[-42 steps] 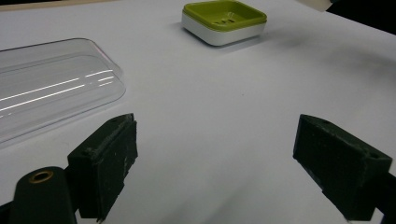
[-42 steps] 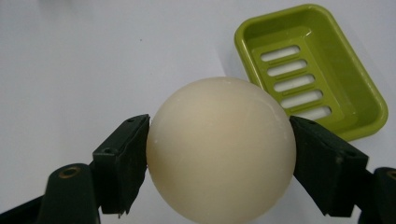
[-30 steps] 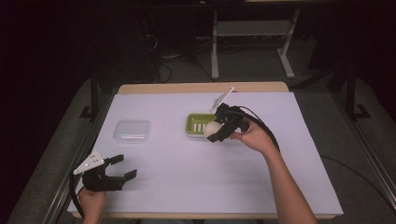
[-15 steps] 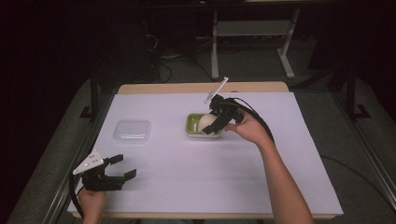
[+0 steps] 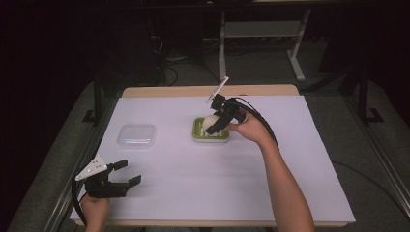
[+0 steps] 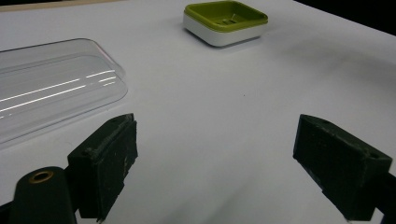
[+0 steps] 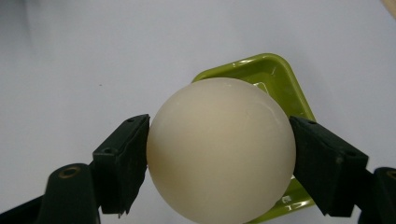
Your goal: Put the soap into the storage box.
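A cream round soap [image 7: 222, 149] is clamped between the jaws of my right gripper [image 5: 215, 123], held just above a green soap dish [image 5: 211, 131] with a white base near the table's middle. In the right gripper view the green dish [image 7: 275, 79] lies directly under the soap [image 5: 211, 121]. My left gripper [image 5: 123, 175] rests low at the table's front left corner, open, with nothing between its jaws. From the left gripper view the dish [image 6: 226, 21] stands far ahead.
A clear plastic lid [image 5: 137, 136] lies flat left of the dish, also near in the left gripper view as the lid [image 6: 51, 84]. White paper covers the table [image 5: 193, 179]. A cable trails from the right gripper along the forearm.
My right gripper has carried the soap a little left and up, tilting over the green dish. The left gripper has stayed in place.
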`<state>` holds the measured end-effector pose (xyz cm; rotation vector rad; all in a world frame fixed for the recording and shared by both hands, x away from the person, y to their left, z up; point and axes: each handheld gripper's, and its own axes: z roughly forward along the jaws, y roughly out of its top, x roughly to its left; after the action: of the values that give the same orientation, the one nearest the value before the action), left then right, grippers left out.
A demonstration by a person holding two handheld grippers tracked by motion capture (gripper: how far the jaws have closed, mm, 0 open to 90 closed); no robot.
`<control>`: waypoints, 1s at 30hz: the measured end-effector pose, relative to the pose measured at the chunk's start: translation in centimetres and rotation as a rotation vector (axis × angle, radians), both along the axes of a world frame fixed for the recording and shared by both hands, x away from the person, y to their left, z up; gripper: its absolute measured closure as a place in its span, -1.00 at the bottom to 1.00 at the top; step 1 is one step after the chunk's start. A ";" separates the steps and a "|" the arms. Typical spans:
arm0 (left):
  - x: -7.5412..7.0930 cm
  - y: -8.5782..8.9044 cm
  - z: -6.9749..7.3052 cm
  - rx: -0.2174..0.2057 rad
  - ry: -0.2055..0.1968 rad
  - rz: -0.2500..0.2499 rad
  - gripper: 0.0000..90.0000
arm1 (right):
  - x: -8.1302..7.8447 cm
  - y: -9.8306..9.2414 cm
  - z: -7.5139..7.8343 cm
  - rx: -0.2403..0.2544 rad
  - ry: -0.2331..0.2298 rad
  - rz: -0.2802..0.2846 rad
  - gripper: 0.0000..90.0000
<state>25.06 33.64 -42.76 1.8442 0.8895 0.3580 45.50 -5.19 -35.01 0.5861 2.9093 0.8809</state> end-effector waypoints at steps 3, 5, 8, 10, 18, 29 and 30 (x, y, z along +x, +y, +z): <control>0.0 0.0 0.0 0.003 0.001 0.000 -0.71 | 0.2 0.1 -0.3 -0.008 0.008 -0.008 -0.50; 0.0 0.0 0.0 0.005 0.002 -0.001 -0.71 | 0.5 0.2 -0.7 -0.017 0.004 -0.010 -0.50; 0.0 0.0 0.0 0.003 0.002 -0.001 -0.71 | 0.8 0.3 -1.1 -0.032 0.011 -0.028 -0.50; 0.0 0.0 0.0 0.006 0.003 -0.001 -0.71 | 1.0 0.3 -1.3 -0.029 0.008 -0.032 -0.50; 0.0 -0.1 0.0 -0.001 0.004 0.000 -0.71 | 1.6 0.4 -1.9 -0.037 0.013 -0.056 -0.50; 0.0 -0.1 -0.1 -0.006 0.009 0.000 -0.71 | 2.4 0.7 -2.8 -0.048 0.020 -0.085 -0.50; 0.0 -0.1 -0.1 -0.005 0.009 0.000 -0.71 | 2.5 0.7 -2.9 -0.053 0.019 -0.088 -0.50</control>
<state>25.09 33.50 -42.82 1.8421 0.8958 0.3474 47.95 -4.47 -37.91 0.7159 2.8880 0.7896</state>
